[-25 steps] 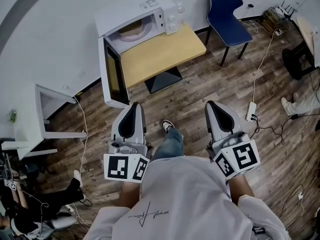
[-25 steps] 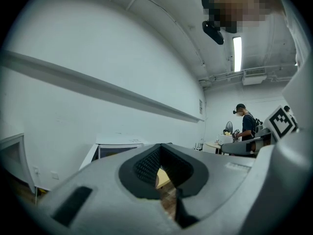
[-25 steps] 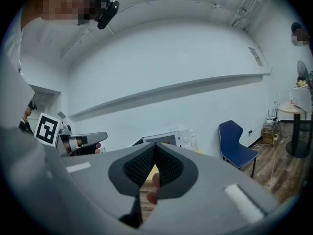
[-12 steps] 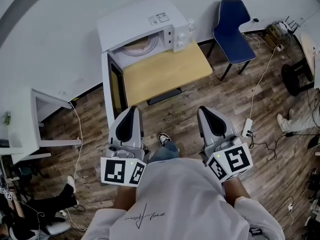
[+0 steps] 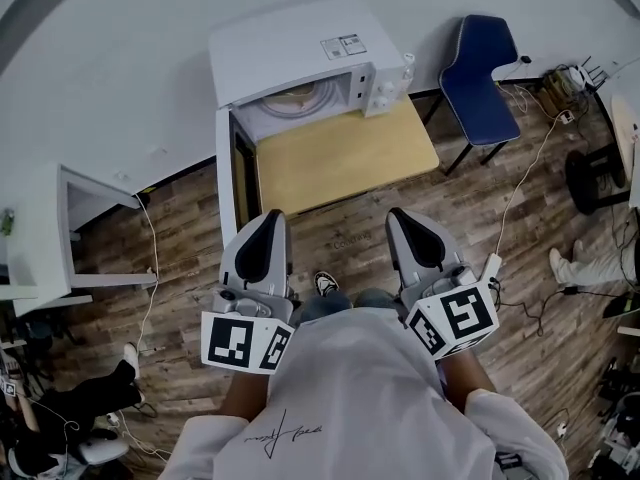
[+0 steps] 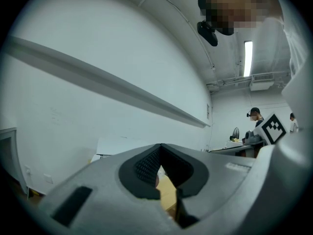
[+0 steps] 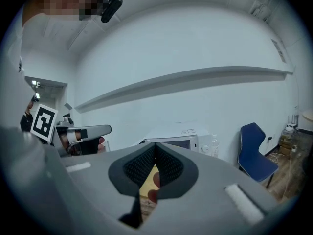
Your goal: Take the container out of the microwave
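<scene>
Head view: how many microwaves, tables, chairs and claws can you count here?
Microwave: 1
Table: 1
Blue chair: 1
Claws: 2, the left claw and the right claw
Total: 5

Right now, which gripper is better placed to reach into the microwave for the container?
Probably the left gripper: it lines up with the microwave's open front, where the container sits, though the open door stands close beside it. The right gripper faces the knob panel instead. Both are shut.
</scene>
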`<state>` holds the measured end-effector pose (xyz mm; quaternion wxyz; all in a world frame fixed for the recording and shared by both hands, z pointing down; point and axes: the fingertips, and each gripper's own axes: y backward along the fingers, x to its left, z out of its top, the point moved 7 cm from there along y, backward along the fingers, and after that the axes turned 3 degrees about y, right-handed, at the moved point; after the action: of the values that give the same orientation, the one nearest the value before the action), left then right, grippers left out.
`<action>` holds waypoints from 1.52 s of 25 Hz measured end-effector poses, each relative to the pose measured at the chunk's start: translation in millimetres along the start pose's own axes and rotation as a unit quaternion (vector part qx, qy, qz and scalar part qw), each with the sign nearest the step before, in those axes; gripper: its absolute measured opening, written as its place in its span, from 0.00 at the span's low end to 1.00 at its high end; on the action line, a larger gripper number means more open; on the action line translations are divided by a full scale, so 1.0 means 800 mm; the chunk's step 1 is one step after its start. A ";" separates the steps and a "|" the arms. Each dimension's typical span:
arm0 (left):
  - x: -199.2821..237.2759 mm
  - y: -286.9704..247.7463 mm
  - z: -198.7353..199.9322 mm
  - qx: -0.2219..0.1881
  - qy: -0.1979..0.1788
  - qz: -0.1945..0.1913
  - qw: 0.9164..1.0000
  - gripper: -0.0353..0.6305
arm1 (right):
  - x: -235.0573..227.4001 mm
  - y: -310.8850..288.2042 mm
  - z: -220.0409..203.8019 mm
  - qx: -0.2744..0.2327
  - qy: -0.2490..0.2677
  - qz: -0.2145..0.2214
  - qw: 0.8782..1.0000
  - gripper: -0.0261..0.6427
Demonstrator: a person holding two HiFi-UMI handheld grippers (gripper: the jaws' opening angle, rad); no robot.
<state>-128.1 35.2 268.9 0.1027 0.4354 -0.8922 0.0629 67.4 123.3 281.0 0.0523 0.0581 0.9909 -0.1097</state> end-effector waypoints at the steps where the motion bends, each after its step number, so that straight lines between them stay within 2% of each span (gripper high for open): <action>1: 0.003 0.000 0.001 0.000 -0.005 0.002 1.000 0.05 | 0.002 -0.006 0.000 0.003 0.003 0.003 1.000 0.06; 4: 0.011 0.004 0.003 -0.002 -0.013 0.008 1.000 0.05 | 0.011 -0.021 0.001 0.011 0.017 0.014 1.000 0.06; 16: 0.039 0.004 0.008 -0.026 0.008 0.032 0.999 0.05 | 0.025 -0.081 0.024 0.019 0.101 0.038 0.994 0.06; 20: 0.045 -0.005 0.013 -0.032 0.011 0.038 0.999 0.05 | 0.014 -0.102 0.032 0.007 0.102 0.030 0.994 0.06; 38: 0.070 -0.114 0.015 -0.036 0.004 0.109 0.993 0.05 | -0.077 -0.239 0.031 0.008 0.104 0.111 0.988 0.06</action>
<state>-90.8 -65.9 272.9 0.1141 0.3314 -0.9356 0.0430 106.2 -73.8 304.2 -0.0393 0.1793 0.9775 -0.1043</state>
